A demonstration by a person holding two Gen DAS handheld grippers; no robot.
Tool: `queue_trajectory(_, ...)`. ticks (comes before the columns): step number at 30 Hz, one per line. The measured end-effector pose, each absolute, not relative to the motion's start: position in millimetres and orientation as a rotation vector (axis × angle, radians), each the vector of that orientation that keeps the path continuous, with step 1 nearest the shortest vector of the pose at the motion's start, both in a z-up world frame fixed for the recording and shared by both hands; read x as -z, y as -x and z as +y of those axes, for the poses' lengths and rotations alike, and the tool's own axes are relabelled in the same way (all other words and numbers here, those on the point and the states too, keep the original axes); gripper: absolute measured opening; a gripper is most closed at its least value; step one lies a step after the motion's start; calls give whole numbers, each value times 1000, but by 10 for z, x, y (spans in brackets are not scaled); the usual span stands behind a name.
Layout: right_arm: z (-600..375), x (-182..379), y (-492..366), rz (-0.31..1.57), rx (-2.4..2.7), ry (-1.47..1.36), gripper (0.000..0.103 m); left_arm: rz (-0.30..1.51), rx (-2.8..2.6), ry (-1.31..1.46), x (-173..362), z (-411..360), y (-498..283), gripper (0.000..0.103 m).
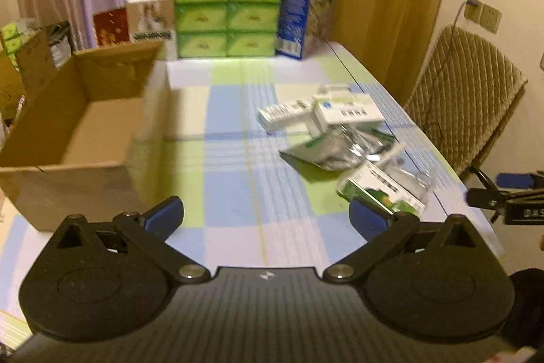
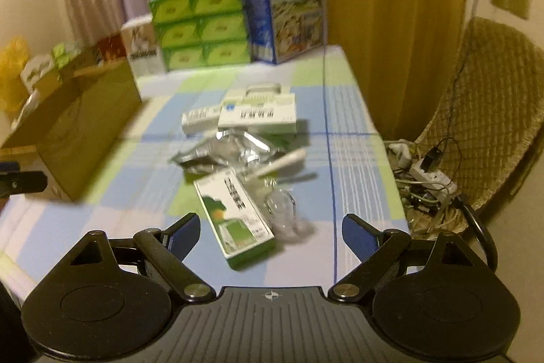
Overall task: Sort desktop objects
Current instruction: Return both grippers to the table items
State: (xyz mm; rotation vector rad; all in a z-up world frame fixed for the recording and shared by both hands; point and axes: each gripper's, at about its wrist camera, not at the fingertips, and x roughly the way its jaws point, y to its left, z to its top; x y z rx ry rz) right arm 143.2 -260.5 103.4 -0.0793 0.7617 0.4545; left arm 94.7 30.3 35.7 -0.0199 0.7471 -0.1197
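Observation:
An open, empty-looking cardboard box (image 1: pixel 85 125) stands on the left of the checked tablecloth (image 1: pixel 231 193). To its right lies a loose pile: two white medicine boxes (image 1: pixel 346 113) (image 1: pixel 282 116), silver foil packets (image 1: pixel 340 148) and a green-and-white box (image 1: pixel 384 189). My left gripper (image 1: pixel 265 213) is open over bare cloth, between the carton and the pile. My right gripper (image 2: pixel 270 227) is open too. The green-and-white box (image 2: pixel 234 216) lies just ahead between its fingers, untouched, with a clear plastic bag (image 2: pixel 282 210) beside it. Foil packets (image 2: pixel 227 152) and a white box (image 2: pixel 258 116) lie farther on.
Stacked green tissue packs (image 1: pixel 227 12), a blue carton (image 1: pixel 302 9) and a white carton (image 1: pixel 151 17) line the far table edge. A quilted chair (image 1: pixel 465 97) stands past the right edge, with a power strip and cables (image 2: pixel 428 176) on the floor.

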Motion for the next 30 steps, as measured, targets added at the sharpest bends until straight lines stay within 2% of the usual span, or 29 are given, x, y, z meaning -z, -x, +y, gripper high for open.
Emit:
queue_trajectory(5, -2587, -817, -1643, 795, -489, 151, 87, 785, 133, 5, -184, 80, -1053, 102)
queue_trajectory(9, -2541, -681, -1849, 827, -514, 176, 75, 810, 135, -2, -66, -27, -1178, 102)
queue_trajectory(13, -2474, -590, -2046, 871, -550, 212, 68, 830, 146, -8, 31, -108, -1301, 102)
queue_trajectory(15, -2438, -546, -2129, 895, -569, 226, 60, 840, 154, -10, 85, -143, -1359, 102)
queue_trajectory(17, -2404, -506, -2198, 903, -574, 252, 55, 847, 160, -13, 134, -177, -1397, 102)
queue_trajectory(23, -2334, -380, -2329, 920, -610, 298, 51, 878, 179, -9, 283, -235, -1549, 102)
queue_trajectory(25, -2328, -372, -2362, 922, -628, 286, 47, 886, 183, -4, 321, -244, -1579, 102)
queue_trajectory(27, -2324, -372, -2395, 939, -638, 263, 36, 891, 188, 0, 353, -250, -1587, 102)
queue_trajectory(30, -2291, -390, -2399, 961, -629, 247, 34, 895, 190, 8, 371, -231, -1580, 102)
